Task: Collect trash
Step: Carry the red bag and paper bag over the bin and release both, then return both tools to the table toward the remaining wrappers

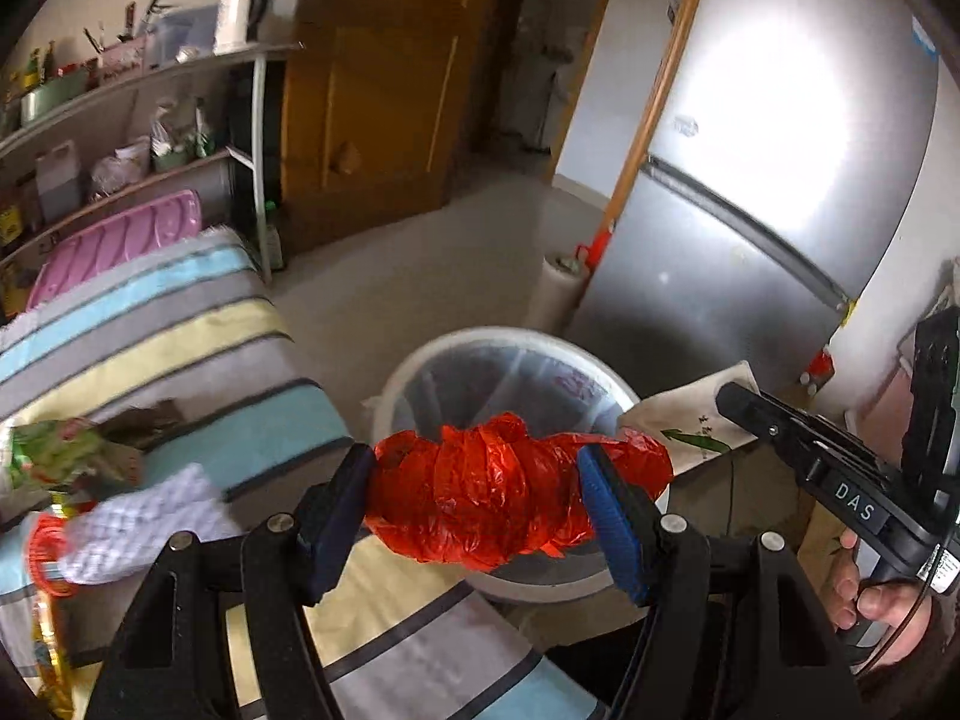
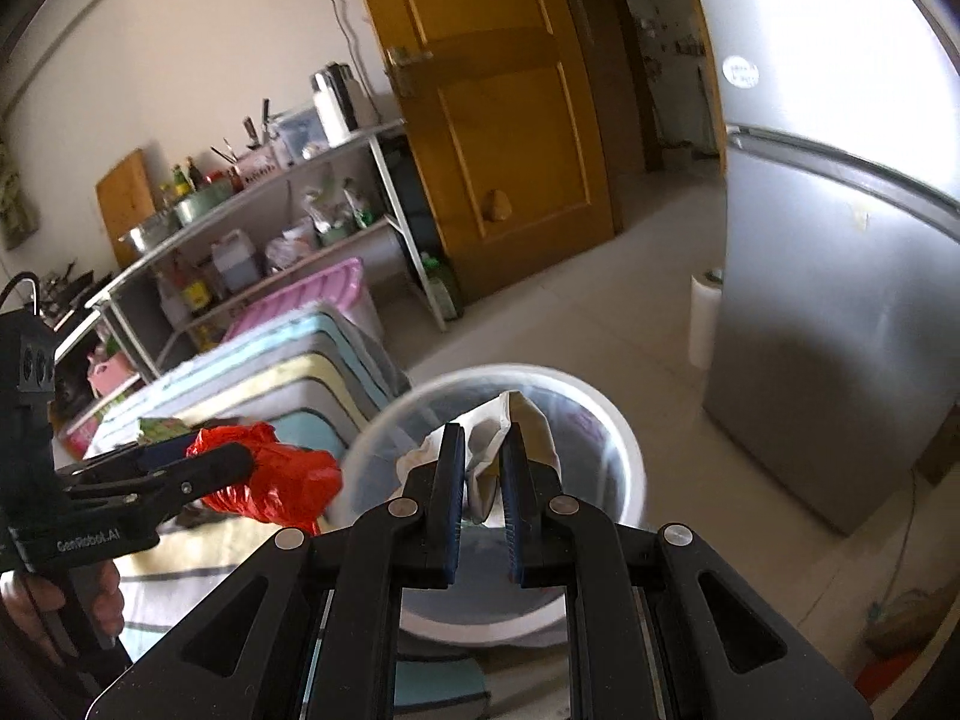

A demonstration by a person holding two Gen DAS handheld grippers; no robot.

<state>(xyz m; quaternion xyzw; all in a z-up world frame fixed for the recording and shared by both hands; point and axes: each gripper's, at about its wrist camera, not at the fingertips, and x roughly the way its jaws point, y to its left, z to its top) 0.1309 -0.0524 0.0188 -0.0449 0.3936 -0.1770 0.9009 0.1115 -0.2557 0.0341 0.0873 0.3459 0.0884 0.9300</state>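
My left gripper (image 1: 477, 495) is shut on a crumpled red plastic bag (image 1: 480, 498), held above the table edge next to the near rim of a white trash bin (image 1: 420, 360) lined with clear plastic. In the right wrist view the same red plastic bag (image 2: 276, 477) shows left of the trash bin (image 2: 624, 456). My right gripper (image 2: 483, 456) is shut on a piece of white paper trash (image 2: 522, 420), held over the bin's mouth. That paper trash (image 1: 696, 420), printed with green marks, appears at the right in the left wrist view.
A striped cloth covers the table (image 1: 180, 324), with a green wrapper (image 1: 54, 450), a white checked cloth (image 1: 144, 516) and red string at its left. A silver fridge (image 1: 780, 180), a metal shelf rack (image 1: 150, 120), a pink box (image 1: 120, 240) and a wooden door (image 1: 372, 90) surround the bin.
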